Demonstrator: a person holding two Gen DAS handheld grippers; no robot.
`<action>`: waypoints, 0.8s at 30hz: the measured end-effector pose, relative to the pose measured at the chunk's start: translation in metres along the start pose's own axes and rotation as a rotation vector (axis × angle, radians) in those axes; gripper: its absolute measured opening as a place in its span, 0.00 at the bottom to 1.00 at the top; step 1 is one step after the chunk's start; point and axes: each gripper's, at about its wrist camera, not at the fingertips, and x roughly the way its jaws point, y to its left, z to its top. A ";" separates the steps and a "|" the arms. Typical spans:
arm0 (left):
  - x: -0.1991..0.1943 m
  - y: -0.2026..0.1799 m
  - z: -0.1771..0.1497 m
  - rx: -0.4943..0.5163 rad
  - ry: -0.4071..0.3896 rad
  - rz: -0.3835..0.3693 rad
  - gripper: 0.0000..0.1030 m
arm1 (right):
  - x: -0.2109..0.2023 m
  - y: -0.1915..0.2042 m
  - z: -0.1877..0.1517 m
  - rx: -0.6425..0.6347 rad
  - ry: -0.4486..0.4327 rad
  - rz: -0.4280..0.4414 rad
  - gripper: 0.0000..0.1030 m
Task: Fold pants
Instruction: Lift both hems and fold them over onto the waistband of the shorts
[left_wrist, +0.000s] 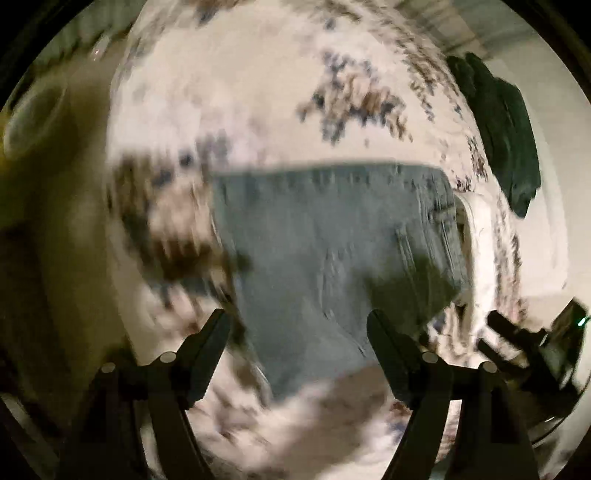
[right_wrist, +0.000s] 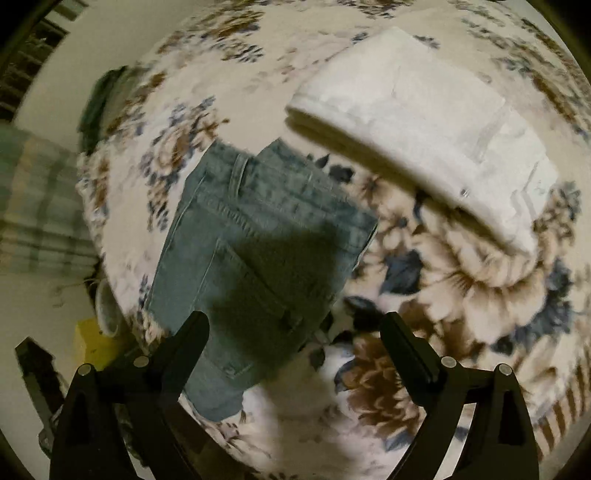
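Folded light-blue jeans (left_wrist: 332, 251) lie flat on a floral blanket (left_wrist: 229, 110); they also show in the right wrist view (right_wrist: 258, 266). My left gripper (left_wrist: 297, 321) is open and empty, held above the near edge of the jeans. My right gripper (right_wrist: 295, 325) is open and empty, above the jeans' pocket end, its shadow falling on the denim. The other gripper (left_wrist: 517, 343) shows at the lower right of the left wrist view. The left wrist view is motion-blurred.
A folded white garment (right_wrist: 424, 122) lies on the blanket (right_wrist: 424, 295) to the right of the jeans. A dark green garment (left_wrist: 506, 133) lies at the blanket's far edge, also in the right wrist view (right_wrist: 99, 99). A plaid cloth (right_wrist: 37, 206) and a yellow box (right_wrist: 92, 343) sit off the left side.
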 end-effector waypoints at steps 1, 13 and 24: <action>0.011 0.004 -0.011 -0.062 0.030 -0.028 0.73 | 0.005 -0.004 -0.004 -0.005 0.003 0.022 0.93; 0.083 0.018 -0.070 -0.513 0.145 -0.216 0.73 | 0.086 -0.060 0.004 0.144 0.029 0.235 0.93; 0.114 0.043 -0.040 -0.830 0.074 -0.309 0.73 | 0.108 -0.064 0.049 0.225 -0.035 0.298 0.77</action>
